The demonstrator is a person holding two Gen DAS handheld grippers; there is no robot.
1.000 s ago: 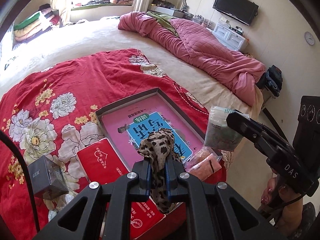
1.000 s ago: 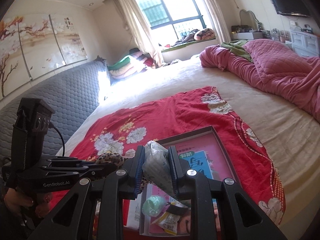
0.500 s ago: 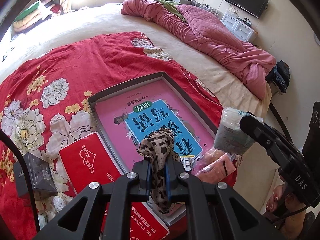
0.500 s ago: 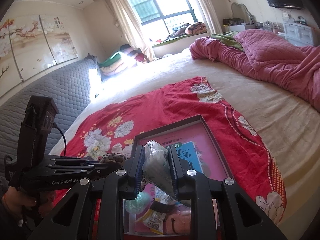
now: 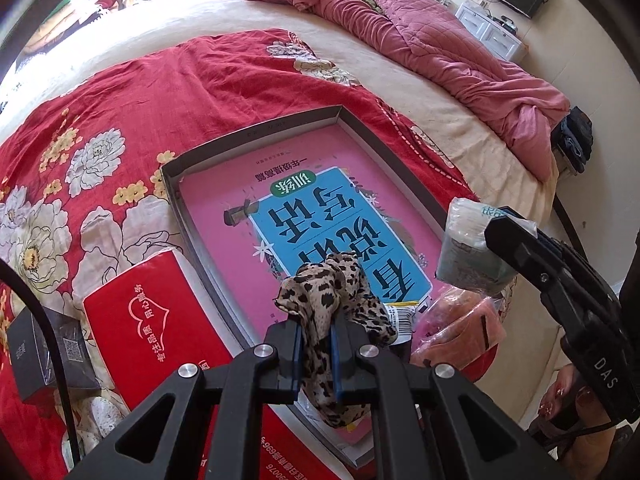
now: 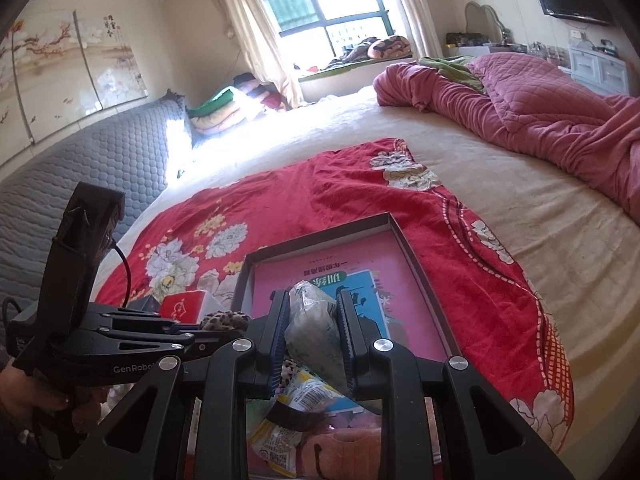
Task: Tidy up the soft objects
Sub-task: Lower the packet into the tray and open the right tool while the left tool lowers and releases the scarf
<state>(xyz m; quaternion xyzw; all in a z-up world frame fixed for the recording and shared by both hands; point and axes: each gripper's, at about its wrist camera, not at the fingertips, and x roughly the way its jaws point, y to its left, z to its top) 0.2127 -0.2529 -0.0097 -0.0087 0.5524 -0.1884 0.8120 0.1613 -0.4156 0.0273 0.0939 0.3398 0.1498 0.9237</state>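
My left gripper (image 5: 314,330) is shut on a leopard-print cloth (image 5: 334,304) and holds it over the near end of a shallow grey box (image 5: 256,132) with a pink and blue book (image 5: 320,216) inside. My right gripper (image 6: 313,312) is shut on a clear plastic packet of pale soft stuff (image 6: 316,332), also above the box's (image 6: 316,236) near end. That packet (image 5: 466,248) shows at the right in the left wrist view. The left gripper (image 6: 216,330) with the cloth (image 6: 224,318) shows at the left in the right wrist view.
The box lies on a red flowered blanket (image 5: 140,92) on a bed. A red packet (image 5: 148,316) and a dark small box (image 5: 36,352) lie left of it. Pink soft items (image 5: 460,328) and snack packets (image 6: 288,424) lie near its front. A pink quilt (image 6: 540,116) lies behind.
Both grippers have moved forward and lower toward the box, each keeping hold of its item. The box and book now look larger and closer.
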